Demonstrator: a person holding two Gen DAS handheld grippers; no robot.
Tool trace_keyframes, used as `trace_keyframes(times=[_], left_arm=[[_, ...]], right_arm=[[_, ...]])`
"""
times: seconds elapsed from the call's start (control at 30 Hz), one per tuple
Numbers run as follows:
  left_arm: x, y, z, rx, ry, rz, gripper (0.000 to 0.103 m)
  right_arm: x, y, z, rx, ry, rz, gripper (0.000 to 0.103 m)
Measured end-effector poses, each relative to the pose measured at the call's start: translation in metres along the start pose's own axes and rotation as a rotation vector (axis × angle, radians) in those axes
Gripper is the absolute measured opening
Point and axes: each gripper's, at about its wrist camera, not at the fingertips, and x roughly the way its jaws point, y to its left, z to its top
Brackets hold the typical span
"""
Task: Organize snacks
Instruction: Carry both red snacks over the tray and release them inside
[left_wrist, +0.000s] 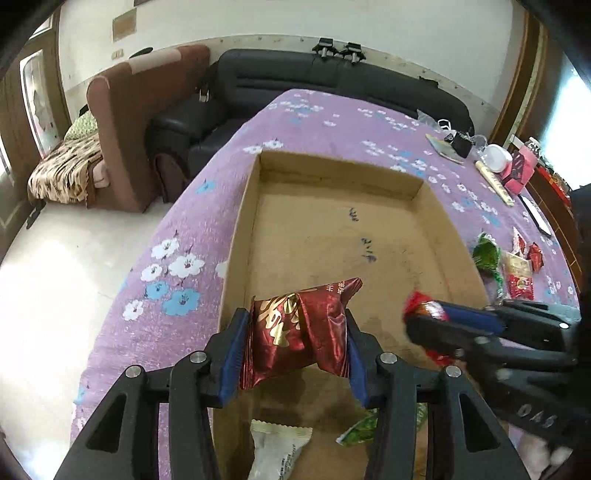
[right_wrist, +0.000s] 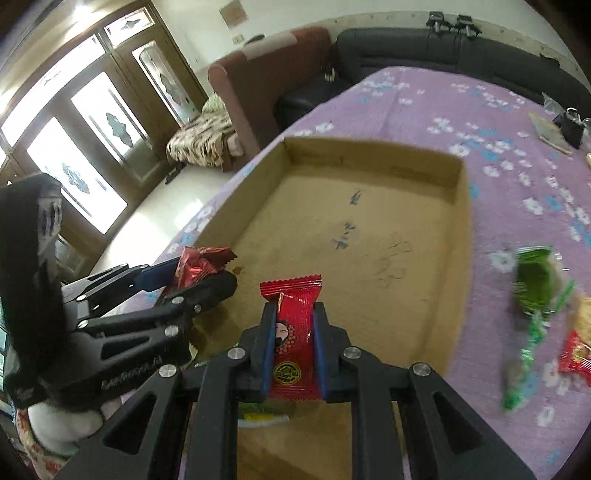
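A shallow cardboard box (left_wrist: 334, 173) (right_wrist: 373, 153) lies on the purple flowered tablecloth. My left gripper (left_wrist: 293, 325) (right_wrist: 207, 271) hangs over the box's near part, shut on a dark red foil snack packet (left_wrist: 295, 328) (right_wrist: 199, 264). My right gripper (right_wrist: 294, 325) (left_wrist: 424, 314) is beside it, also above the box, shut on a bright red snack packet (right_wrist: 293, 325) (left_wrist: 421, 304). Inside the box near its front edge lie a white packet (left_wrist: 275, 450) and a green packet (left_wrist: 360, 430). More snacks sit on the cloth right of the box: a green packet (left_wrist: 487, 253) (right_wrist: 535, 284) and red ones (left_wrist: 521, 286) (right_wrist: 576, 356).
A black sofa (left_wrist: 332, 79) and a brown armchair (left_wrist: 125, 122) stand beyond the table. The far right of the table holds a white round container (left_wrist: 496, 158), a pink box (left_wrist: 519, 171), a phone (left_wrist: 537, 219) and other small items. Glass doors (right_wrist: 88, 147) are at the left.
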Motion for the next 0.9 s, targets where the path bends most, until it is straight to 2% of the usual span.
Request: trace_keyframes(times=[0.17,0.3,0.43,0.6,0.63,0.73,0.77,0.8,0.87,0.9], left_arm=[[-0.002,0.004,0.0,-0.015,-0.012,0.005,0.054],[-0.007,0.014,-0.001,-0.077,-0.015,-0.057,0.057],[-0.022,0.013,-0.003,-0.098,-0.057,-0.067,0.061],[-0.063,0.001,-0.001,-0.112,-0.194,-0.107,0.061],[-0.076,-0.004,0.0,-0.108,-0.239,-0.122,0.064],[-0.116,-0.022,-0.001,-0.104,-0.401,-0.194,0.088],[-0.13,-0.03,-0.004,-0.099,-0.466,-0.23,0.097],[-0.14,-0.035,-0.007,-0.097,-0.514,-0.258,0.1],[-0.154,-0.049,-0.015,-0.094,-0.585,-0.346,0.102],[-0.155,-0.055,-0.017,-0.1,-0.579,-0.37,0.102]], right_arm=[[0.013,0.006,0.001,-0.016,0.023,-0.014,0.019],[0.005,0.007,0.004,-0.022,-0.002,-0.02,0.022],[-0.012,0.008,0.003,-0.032,-0.043,-0.009,0.036],[-0.049,-0.003,-0.004,-0.026,-0.131,-0.012,0.038],[-0.056,-0.006,-0.005,-0.024,-0.147,-0.017,0.038],[-0.095,-0.024,-0.013,-0.009,-0.237,-0.053,0.038],[-0.106,-0.03,-0.015,-0.004,-0.266,-0.069,0.041],[-0.118,-0.037,-0.017,-0.001,-0.298,-0.092,0.045],[-0.148,-0.054,-0.029,0.006,-0.39,-0.177,0.073],[-0.16,-0.065,-0.035,0.013,-0.435,-0.218,0.081]])
